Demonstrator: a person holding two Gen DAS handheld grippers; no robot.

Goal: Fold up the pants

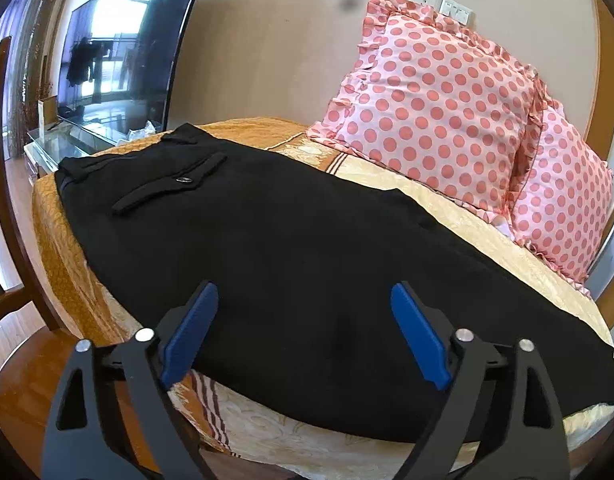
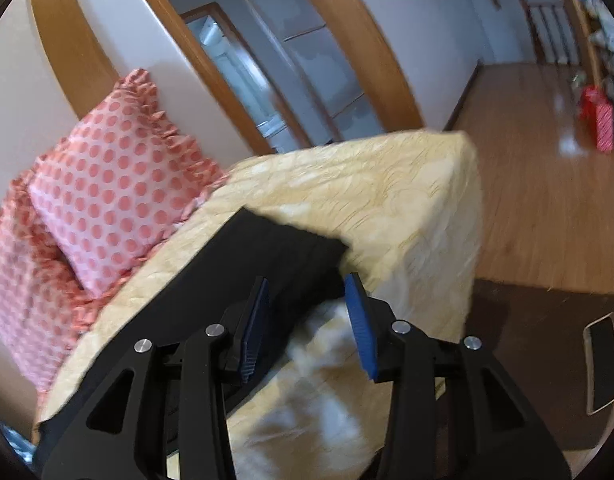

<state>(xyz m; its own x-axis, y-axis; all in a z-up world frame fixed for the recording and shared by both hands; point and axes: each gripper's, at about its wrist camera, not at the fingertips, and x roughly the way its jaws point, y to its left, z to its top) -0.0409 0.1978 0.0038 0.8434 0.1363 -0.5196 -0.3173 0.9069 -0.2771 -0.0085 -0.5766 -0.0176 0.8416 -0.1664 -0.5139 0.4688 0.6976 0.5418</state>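
Black pants (image 1: 291,264) lie flat and lengthwise on a yellow-and-orange bedspread (image 1: 391,172), waistband and buttoned back pocket (image 1: 175,188) at the far left. My left gripper (image 1: 305,300) is open and empty, hovering over the near edge of the pants at mid-leg. In the right wrist view the leg end of the pants (image 2: 283,252) lies near the bed's corner. My right gripper (image 2: 307,284) is open, its jaws either side of the hem's near corner, gripping nothing.
Two pink polka-dot pillows (image 1: 435,108) lean against the wall behind the pants and also show in the right wrist view (image 2: 115,176). A television (image 1: 119,52) stands far left. Wooden floor (image 2: 547,200) and a dark mat with a phone (image 2: 603,364) lie right of the bed.
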